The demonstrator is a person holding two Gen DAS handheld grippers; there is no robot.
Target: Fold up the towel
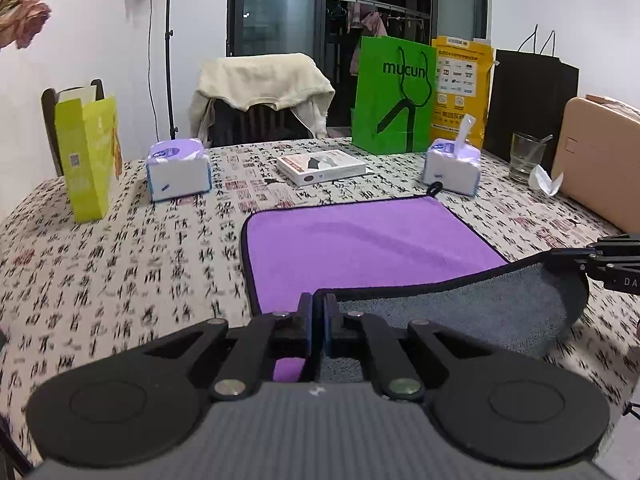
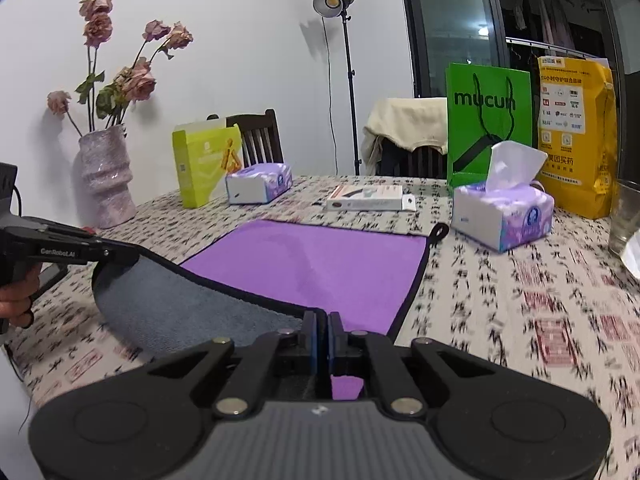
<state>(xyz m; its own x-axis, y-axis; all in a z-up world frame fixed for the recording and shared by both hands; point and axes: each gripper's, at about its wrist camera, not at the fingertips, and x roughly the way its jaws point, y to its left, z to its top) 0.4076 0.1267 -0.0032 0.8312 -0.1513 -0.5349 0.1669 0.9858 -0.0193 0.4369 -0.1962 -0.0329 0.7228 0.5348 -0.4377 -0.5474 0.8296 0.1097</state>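
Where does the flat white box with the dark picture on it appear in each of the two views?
Left wrist view: the flat white box lies upper centre, beyond the far edge of the purple towel, between the two tissue packs.
Right wrist view: the flat white box lies centre right, past the towel's far edge.
Shared landmark: the green mucun bag stands behind the box to its right.

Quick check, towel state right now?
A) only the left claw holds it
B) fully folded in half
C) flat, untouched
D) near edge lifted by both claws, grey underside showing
D: the left claw and right claw are each shut on a near corner of the purple towel, raising that edge so its grey underside faces the cameras.
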